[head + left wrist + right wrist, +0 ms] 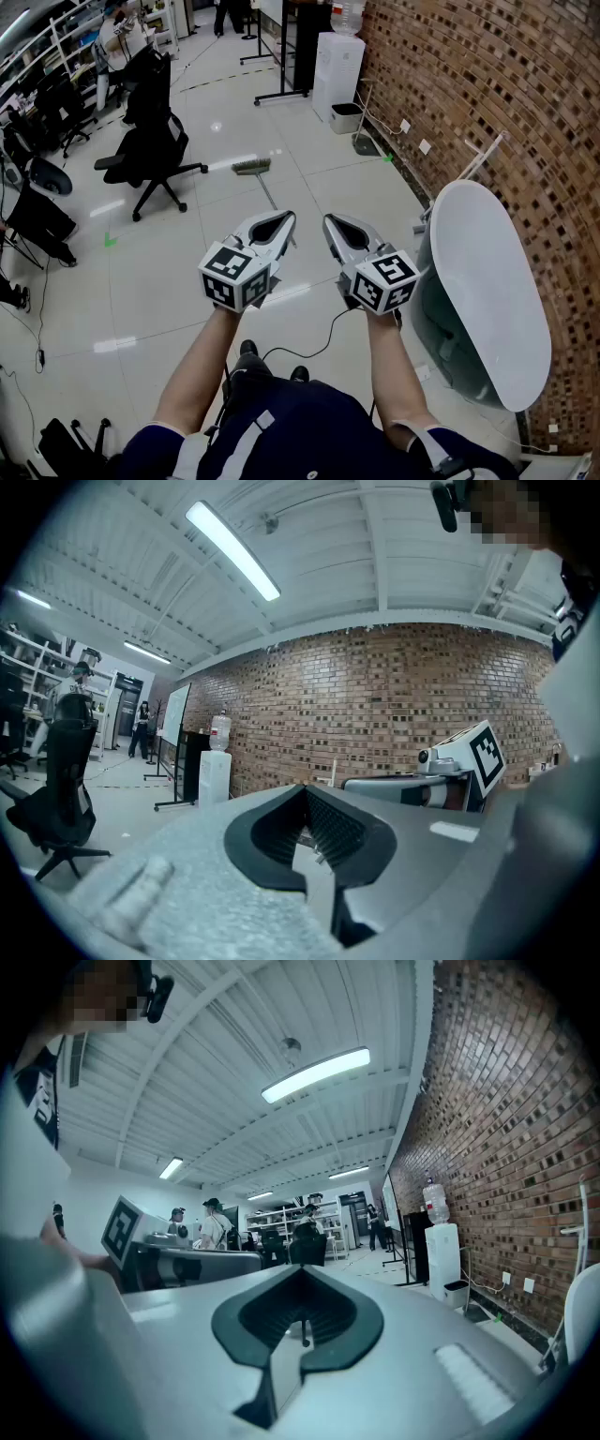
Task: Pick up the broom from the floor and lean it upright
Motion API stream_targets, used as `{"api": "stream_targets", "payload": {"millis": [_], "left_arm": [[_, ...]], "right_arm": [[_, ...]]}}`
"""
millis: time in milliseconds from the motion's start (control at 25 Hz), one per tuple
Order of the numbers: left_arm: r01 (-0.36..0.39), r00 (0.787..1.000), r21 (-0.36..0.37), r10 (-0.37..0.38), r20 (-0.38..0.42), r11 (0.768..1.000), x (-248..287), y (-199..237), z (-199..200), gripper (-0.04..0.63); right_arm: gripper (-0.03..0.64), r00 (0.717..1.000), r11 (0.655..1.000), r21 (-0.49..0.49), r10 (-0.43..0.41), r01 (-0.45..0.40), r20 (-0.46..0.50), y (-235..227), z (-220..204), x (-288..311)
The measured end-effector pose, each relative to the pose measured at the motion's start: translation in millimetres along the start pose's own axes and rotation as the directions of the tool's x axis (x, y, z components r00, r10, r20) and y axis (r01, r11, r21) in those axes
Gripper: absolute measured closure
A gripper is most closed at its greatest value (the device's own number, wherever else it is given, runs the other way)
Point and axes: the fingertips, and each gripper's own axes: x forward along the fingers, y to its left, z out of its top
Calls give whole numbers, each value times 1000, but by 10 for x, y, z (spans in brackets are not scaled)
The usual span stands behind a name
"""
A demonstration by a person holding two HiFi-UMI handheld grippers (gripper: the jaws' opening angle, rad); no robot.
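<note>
The broom (253, 168) lies flat on the pale floor ahead of me, its brush head far and its thin handle (270, 195) running back toward me. Both grippers hang level in the air well short of it, side by side. My left gripper (285, 219) has its jaws shut with nothing between them, and the same shows in its own view (305, 791). My right gripper (331, 222) is also shut and empty (301, 1273). Each gripper shows in the other's view: the right one (448, 772) and the left one (164, 1258). The broom appears in neither gripper view.
A black office chair (150, 150) stands left of the broom. A brick wall (469, 84) runs along the right, with a water dispenser (337, 66) at its far end and a large white oval tub (487, 291) close at my right. A cable (314, 349) lies by my feet.
</note>
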Motion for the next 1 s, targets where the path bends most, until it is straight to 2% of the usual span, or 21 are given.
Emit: {"api": "stream_targets", "payload": {"millis": [200, 400, 680, 800, 1000], "left_arm": [[-17, 1000, -3, 17, -4, 1000, 21, 320, -3, 595], [-30, 1000, -24, 29, -3, 999, 17, 849, -57, 594], [-9, 1000, -33, 8, -15, 999, 91, 1940, -81, 594], [15, 1000, -23, -15, -17, 1000, 150, 2457, -73, 595], [70, 996, -49, -73, -54, 996, 157, 3134, -106, 595]], "right_arm": [[612, 1000, 1000, 7, 8, -8, -5, -56, -7, 306], [612, 999, 1000, 4, 17, -17, -32, -38, -86, 809], [612, 998, 1000, -4, -9, 8, -69, -47, -151, 1842], [612, 996, 999, -14, -47, 46, -82, -89, -146, 2319], [612, 989, 994, -22, -113, 111, -91, -129, -108, 2989]]}}
